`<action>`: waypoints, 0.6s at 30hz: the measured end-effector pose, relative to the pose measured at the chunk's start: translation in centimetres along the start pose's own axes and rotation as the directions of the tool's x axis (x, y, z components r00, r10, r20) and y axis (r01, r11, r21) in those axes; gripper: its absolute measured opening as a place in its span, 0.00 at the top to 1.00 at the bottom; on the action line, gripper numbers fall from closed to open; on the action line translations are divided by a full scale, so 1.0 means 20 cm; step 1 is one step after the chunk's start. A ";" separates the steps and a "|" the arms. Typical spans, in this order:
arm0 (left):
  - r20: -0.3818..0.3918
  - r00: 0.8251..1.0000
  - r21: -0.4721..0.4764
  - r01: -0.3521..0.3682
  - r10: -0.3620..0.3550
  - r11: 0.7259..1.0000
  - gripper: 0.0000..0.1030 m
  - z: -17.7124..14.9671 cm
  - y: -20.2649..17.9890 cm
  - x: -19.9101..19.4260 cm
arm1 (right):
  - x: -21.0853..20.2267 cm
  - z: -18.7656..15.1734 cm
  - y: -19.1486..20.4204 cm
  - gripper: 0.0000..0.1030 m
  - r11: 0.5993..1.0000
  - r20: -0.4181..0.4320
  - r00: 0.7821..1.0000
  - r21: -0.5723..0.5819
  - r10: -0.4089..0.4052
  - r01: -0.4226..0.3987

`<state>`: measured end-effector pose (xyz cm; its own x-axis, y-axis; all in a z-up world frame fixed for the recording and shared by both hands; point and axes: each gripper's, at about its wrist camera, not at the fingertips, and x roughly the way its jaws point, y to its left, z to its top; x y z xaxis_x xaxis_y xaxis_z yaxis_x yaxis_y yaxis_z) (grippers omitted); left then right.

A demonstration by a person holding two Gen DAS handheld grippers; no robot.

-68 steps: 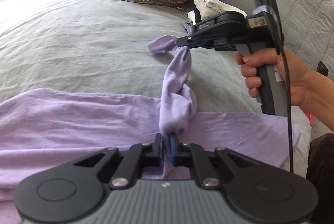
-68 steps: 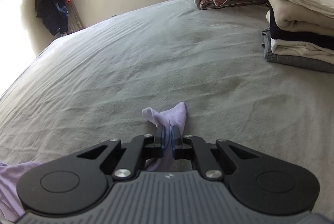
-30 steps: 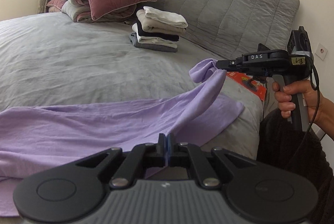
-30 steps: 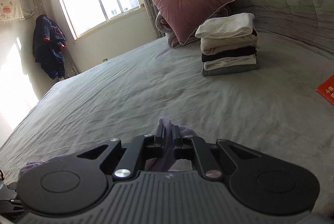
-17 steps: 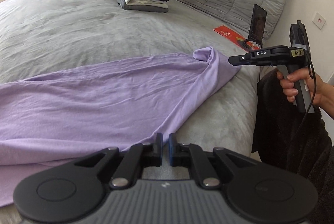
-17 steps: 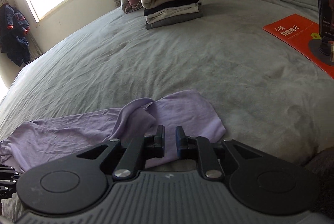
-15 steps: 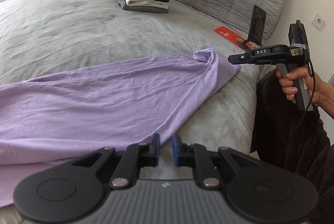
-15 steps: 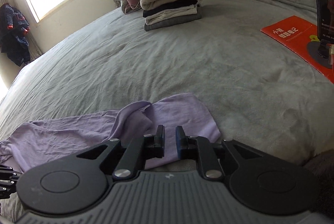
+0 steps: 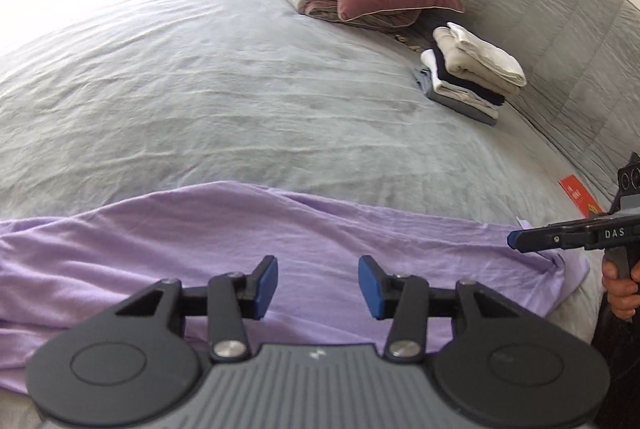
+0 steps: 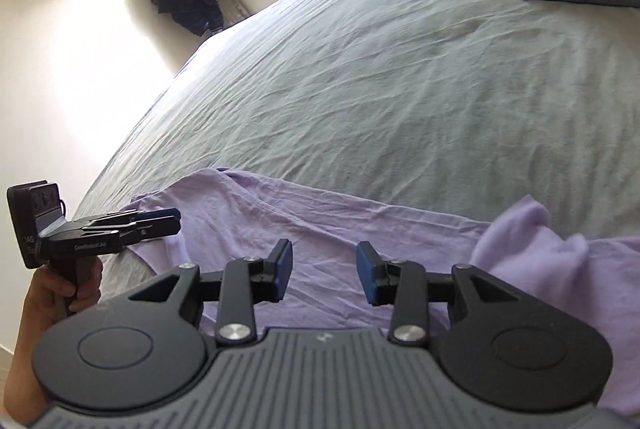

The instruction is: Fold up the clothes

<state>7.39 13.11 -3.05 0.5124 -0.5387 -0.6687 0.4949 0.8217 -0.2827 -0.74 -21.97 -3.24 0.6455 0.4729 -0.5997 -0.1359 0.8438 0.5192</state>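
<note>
Lilac thin-knit garment lies spread in a long band across the near edge of the grey bed, wrinkled, w/ one bunched-up corner at the right end. Left gripper hovers over the middle of the cloth, jaws apart and opening, nothing between the blue pads. Right gripper is likewise parted and opening over the fabric, pads empty; in the left wrist view its tip sits just above the garment's right end, prob. not touching, but the angle's poor.

Handling: fabric looks light, soft, floppy, so it'll sag and twist if lifted from one point, and drags easily over the bedcover. Not fragile, not slippery for rubbery pads. Best hold, imo: pinch a single layer at two well-separated edge points, e.g. far hem corners, one per gripper, and keep it taut btwn them while folding over. Bunched corner needs flattening first. Stack of folded clothes sits near the quilted grey headboard, well apart from the work area.
</note>
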 end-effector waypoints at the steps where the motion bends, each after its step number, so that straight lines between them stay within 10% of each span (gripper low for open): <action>1: -0.009 1.000 -0.027 -0.022 0.021 0.999 0.56 0.00 0.03 0.01 | 0.05 0.03 0.01 0.61 0.999 -0.025 0.999 -0.016 0.029 -0.029; 8: -0.017 0.998 -0.187 -0.062 0.060 0.980 0.59 0.00 0.22 0.03 | 0.39 0.24 0.06 0.61 0.973 -0.215 0.957 -0.076 0.196 -0.217; 18: -0.007 0.998 -0.260 -0.068 0.069 0.963 0.59 0.02 0.31 0.02 | 0.80 0.37 0.09 0.61 0.897 -0.355 0.829 0.071 0.432 -0.437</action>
<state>11.00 17.78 -4.76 0.5404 -0.4795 -0.6914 0.2593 0.8767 -0.4053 14.90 -14.77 -7.46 0.2098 0.8469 -0.4887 -0.3509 0.5317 0.7708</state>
